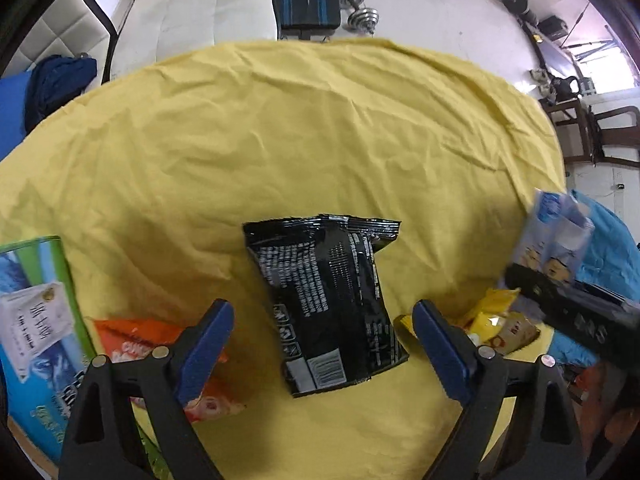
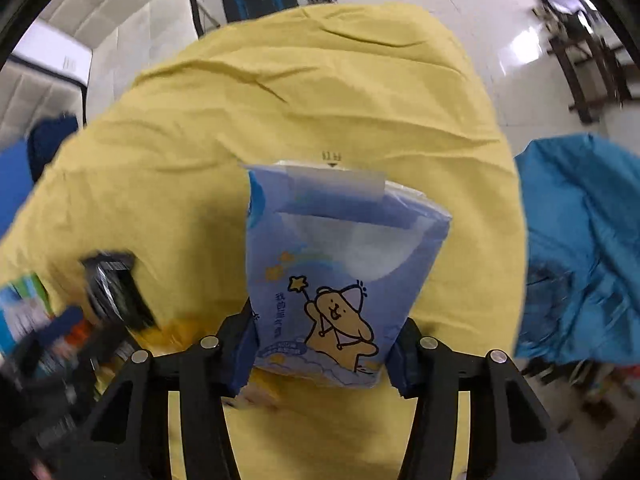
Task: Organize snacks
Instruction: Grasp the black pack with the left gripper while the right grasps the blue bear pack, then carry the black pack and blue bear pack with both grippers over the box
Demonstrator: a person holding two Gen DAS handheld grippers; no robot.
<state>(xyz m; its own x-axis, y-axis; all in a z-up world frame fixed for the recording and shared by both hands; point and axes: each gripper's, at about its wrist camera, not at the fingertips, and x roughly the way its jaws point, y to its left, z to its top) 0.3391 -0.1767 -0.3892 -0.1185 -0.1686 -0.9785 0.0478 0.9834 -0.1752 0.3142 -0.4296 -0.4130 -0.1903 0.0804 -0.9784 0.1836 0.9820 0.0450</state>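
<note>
The right claw (image 2: 322, 344) pinches a blue packet (image 2: 336, 264) by its lower end, holding it above the yellow cloth (image 2: 280, 100). The left claw (image 1: 322, 332) is spread wide and empty, its fingers either side of a black packet (image 1: 332, 300) lying flat on the cloth. An orange packet (image 1: 160, 340), a green box (image 1: 36, 320) and yellow packets (image 1: 496, 316) lie near the edges.

To do the placing well, I would carry the blue packet level to a bare patch, lower it until it rests, then let go, keeping clear of the left claw.
</note>
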